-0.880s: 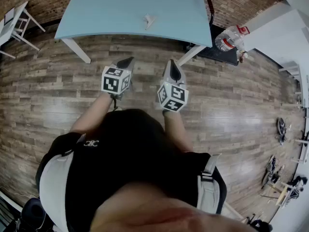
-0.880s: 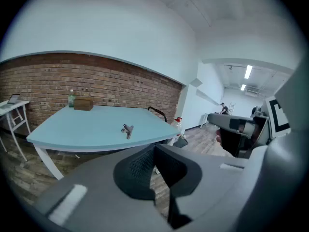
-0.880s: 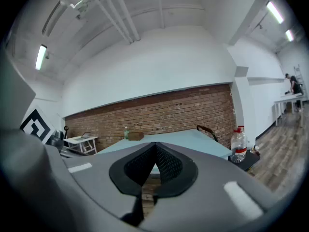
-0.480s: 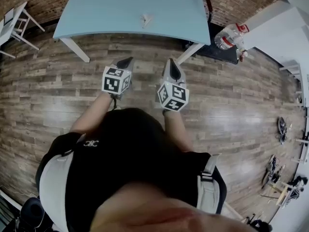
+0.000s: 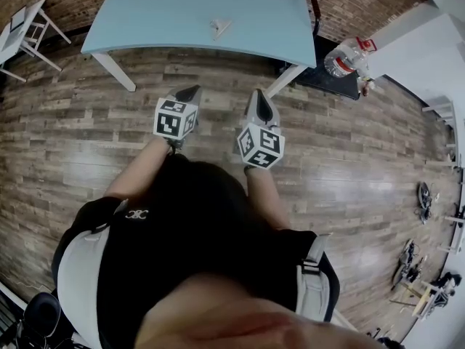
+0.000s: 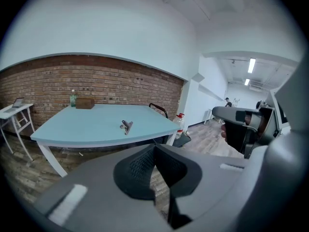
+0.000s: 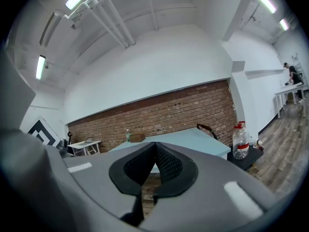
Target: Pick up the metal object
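Scarcely anything has shifted: in the head view, left tool [image 5: 190, 93] and right tool [image 5: 259, 100] hang side by side short of the light-blue rectangular counter [image 5: 160, 17], its small silver metal clip [image 5: 220, 26] mid-top, unreached; left gripper view, jaws clenched empty, probably carried shut for the approach; right gripper view, likewise.

We see a light blue bench [image 5: 167, 20] standing on a brown wood floor [image 5: 363, 158]. A small brown box [image 6: 85, 103] and a green bottle [image 6: 73, 98] sit side by side at its far end, by the red brick wall [image 6: 120, 88]. A big clear water jug [image 5: 344, 58] stands past the bench's right end. A little white table [image 5: 22, 31] stands off to the left.
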`<action>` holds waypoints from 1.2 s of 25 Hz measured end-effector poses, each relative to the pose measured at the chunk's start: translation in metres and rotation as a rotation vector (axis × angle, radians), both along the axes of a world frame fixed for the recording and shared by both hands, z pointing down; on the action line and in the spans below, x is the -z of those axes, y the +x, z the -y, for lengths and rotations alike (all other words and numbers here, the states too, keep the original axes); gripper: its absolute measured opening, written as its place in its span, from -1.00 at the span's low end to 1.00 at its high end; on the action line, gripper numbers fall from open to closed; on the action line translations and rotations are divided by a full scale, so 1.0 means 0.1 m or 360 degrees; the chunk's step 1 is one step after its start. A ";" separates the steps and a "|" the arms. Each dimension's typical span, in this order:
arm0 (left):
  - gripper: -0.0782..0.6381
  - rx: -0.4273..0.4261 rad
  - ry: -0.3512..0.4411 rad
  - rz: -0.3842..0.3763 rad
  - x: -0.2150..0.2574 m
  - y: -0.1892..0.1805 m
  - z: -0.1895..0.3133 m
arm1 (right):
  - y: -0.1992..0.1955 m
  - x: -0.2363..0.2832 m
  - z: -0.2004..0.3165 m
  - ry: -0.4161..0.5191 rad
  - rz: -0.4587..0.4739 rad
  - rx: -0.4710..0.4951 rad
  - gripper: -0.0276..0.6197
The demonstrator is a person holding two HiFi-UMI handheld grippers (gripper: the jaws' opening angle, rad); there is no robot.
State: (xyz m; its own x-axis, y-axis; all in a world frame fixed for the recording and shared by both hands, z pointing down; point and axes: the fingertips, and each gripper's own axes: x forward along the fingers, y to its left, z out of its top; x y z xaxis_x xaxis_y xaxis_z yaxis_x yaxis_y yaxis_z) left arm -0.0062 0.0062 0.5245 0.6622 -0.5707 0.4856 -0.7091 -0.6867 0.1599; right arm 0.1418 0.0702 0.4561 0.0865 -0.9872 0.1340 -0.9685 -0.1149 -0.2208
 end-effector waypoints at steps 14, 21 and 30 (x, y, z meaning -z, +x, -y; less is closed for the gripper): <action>-0.78 -0.0023 -0.0024 -0.0097 -0.01 0.30 0.57 | 0.14 -0.03 0.42 -0.0027 -0.0077 0.0001 -0.87; -0.78 -0.0085 -0.0080 -0.0181 -0.11 0.52 1.21 | 0.22 -0.07 1.07 -0.0061 -0.0145 -0.0007 -0.87; -0.78 -0.0159 -0.0192 -0.0133 -0.19 0.66 2.27 | 0.26 0.02 2.11 -0.0126 -0.0175 -0.0017 -0.87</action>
